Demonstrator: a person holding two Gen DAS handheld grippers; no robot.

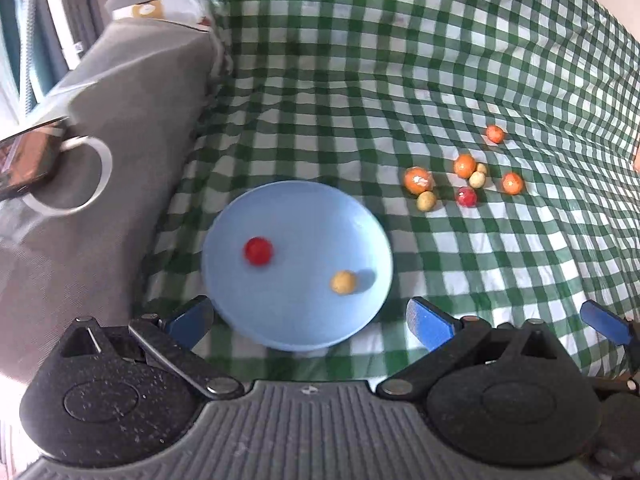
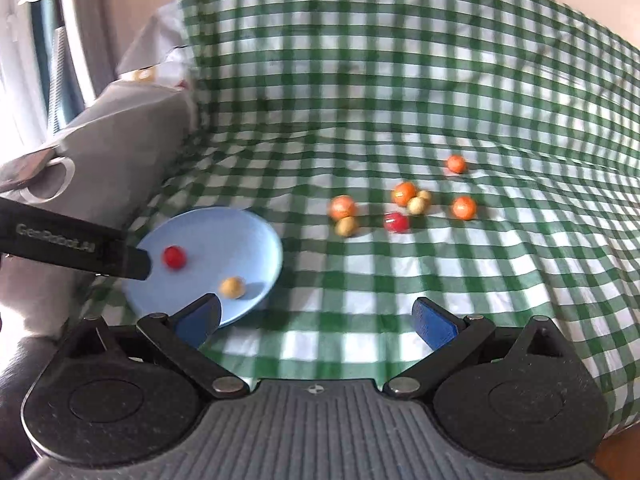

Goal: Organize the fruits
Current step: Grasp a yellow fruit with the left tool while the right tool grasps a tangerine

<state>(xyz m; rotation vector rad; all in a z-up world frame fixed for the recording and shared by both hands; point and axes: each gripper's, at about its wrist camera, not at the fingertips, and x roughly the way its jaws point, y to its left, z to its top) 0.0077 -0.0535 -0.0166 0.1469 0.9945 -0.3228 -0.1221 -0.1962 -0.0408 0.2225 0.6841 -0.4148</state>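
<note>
Surface covered by a green-and-white checked cloth [image 1: 400, 60], creased; whether bed or worktop beneath cannot be told.

Blue plate [image 1: 296, 320] lying on the cloth toward its left edge, beside a grey cushion [image 1: 132, 120]. On the plate: one red fruit [image 1: 258, 251] left of centre and one yellow fruit [image 1: 343, 282] nearer the right rim — apart from each other.

Loose fruit on the cloth to the right of the plate, clear of its rim:
- large orange fruit [image 1: 418, 180] with a pale yellow fruit [image 1: 426, 201] touching it on the near side;
- red fruit [image 1: 466, 196], just beside that pair;
- orange fruit [image 1: 464, 165] with two small pale fruits [image 1: 477, 179] pressed against it;
- orange fruit [image 1: 512, 183] further right, standing alone;
- small orange fruit [image 1: 495, 134] furthest back, apart from the cluster.

Left tool [image 1: 308, 320] spread wide, empty, blue pads [image 1: 430, 322] either side of the plate's near rim; not touching any fruit. Right tool [image 2: 316, 320] likewise spread wide and empty, held over bare cloth just right of the plate, left pad overlapping the plate's near rim in the right wrist view. Black finger of the left tool [image 2: 80, 250] seen there above the plate's left part, tip close to the red fruit.

Phone [image 1: 24, 160] and a white ring [image 1: 80, 176] resting on the grey cushion. Right wrist view blurred.
</note>
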